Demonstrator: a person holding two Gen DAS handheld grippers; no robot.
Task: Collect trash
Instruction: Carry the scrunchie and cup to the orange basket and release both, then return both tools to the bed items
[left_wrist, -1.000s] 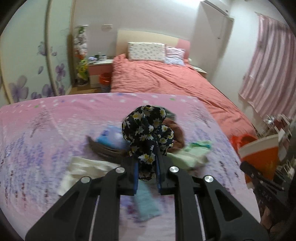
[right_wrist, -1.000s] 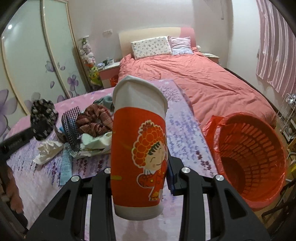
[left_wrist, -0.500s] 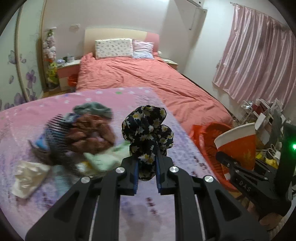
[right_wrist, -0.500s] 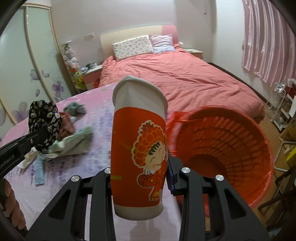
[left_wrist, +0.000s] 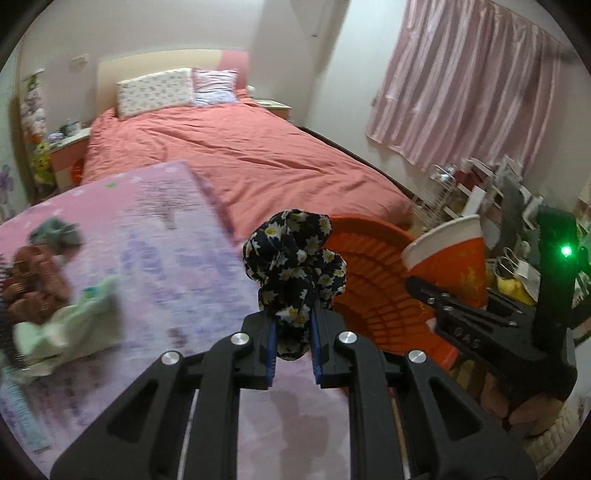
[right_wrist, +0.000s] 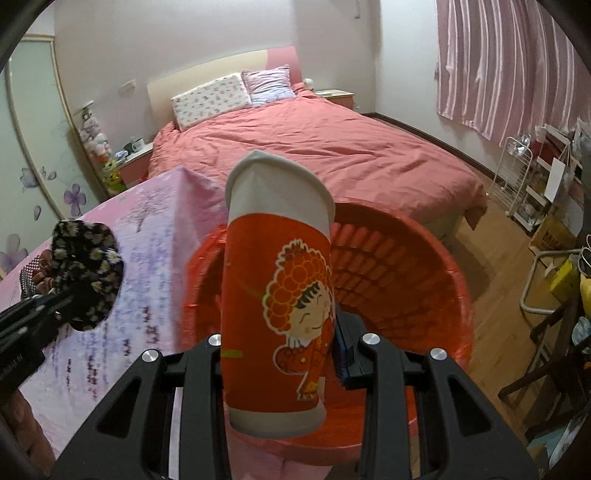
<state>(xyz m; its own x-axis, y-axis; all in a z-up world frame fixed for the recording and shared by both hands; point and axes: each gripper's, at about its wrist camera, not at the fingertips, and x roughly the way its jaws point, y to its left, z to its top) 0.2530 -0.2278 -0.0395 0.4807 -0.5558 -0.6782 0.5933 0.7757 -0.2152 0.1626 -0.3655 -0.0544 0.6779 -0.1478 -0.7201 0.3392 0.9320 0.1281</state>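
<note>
My left gripper (left_wrist: 292, 345) is shut on a black floral scrunchie (left_wrist: 293, 258), held up near the table's right edge, just left of the red trash basket (left_wrist: 373, 280). My right gripper (right_wrist: 277, 354) is shut on a red and white paper cup (right_wrist: 277, 295) with a cartoon face, held upright above the basket's (right_wrist: 402, 258) opening. The scrunchie (right_wrist: 86, 275) shows at the left in the right wrist view. The cup (left_wrist: 448, 258) shows at the right in the left wrist view.
A pink flowered tablecloth (left_wrist: 155, 258) holds a pile of cloths and wrappers (left_wrist: 55, 295) at the left. A bed with a red cover (right_wrist: 314, 147) lies behind. A wire rack and boxes (right_wrist: 535, 192) stand at the right under pink curtains.
Both grippers have swung right with their loads. The basket now sits straight under the cup, and the scrunchie is beside the basket instead of over the pile.
</note>
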